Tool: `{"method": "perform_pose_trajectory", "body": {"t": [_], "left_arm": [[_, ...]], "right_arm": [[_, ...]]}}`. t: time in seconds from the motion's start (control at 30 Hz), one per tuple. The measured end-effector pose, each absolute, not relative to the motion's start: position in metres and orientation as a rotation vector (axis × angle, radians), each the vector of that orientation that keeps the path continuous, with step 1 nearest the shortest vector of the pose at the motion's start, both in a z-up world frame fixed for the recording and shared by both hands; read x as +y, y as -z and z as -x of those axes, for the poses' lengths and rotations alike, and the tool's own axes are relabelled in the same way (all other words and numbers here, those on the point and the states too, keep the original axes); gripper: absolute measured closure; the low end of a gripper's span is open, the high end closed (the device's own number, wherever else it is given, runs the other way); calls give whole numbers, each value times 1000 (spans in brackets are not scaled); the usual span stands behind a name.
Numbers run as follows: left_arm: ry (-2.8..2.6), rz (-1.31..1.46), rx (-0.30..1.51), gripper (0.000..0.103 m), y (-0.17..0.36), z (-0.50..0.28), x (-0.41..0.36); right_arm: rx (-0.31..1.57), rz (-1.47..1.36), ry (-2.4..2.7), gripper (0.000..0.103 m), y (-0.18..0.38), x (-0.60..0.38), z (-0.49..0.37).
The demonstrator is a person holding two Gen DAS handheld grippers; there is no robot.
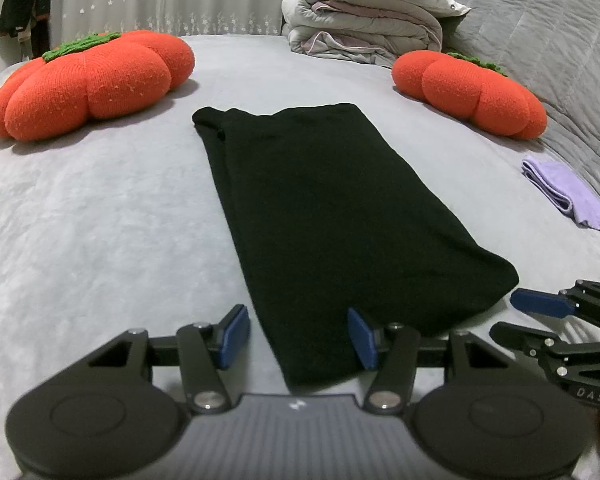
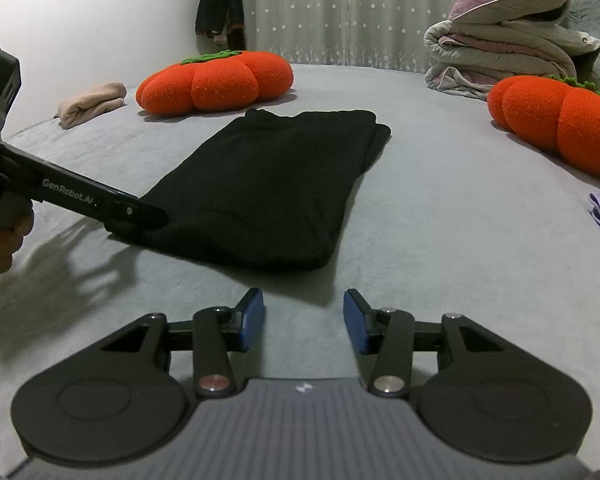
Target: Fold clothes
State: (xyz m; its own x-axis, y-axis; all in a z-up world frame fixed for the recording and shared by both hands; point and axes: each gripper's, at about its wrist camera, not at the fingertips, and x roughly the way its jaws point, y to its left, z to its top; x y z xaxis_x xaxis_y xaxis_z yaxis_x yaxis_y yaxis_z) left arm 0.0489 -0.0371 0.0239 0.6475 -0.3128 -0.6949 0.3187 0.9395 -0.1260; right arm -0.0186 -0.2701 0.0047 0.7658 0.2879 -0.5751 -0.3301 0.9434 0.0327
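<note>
Your left gripper (image 1: pixel 298 336) gaped half-wide astride the near end of the long folded black knit garment (image 1: pixel 332 216), which ran lengthwise away; your right gripper (image 2: pixel 304 320) hung parted, empty.

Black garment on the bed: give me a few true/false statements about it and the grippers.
1. The black garment lies flat in a long folded strip. True.
2. The right gripper is clamped on it. False: it is open above bare bed sheet.
3. An orange pumpkin cushion sits on each side. True.
4. The left gripper is lifting the garment. False: open, straddling its near corner.
</note>
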Motion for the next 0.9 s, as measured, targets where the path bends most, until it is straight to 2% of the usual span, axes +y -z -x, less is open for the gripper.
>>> {"method": "perform_pose_trajectory", "body": {"t": [0.57,0.9], "left_arm": [[351,-15,788,46,-25,-47,-38],[341,-31,780,46,-25,-45,-40]], "right_arm": [[610,72,-333,53,-5,-270,19],[605,44,-338,47,-3,-274,16]]}}
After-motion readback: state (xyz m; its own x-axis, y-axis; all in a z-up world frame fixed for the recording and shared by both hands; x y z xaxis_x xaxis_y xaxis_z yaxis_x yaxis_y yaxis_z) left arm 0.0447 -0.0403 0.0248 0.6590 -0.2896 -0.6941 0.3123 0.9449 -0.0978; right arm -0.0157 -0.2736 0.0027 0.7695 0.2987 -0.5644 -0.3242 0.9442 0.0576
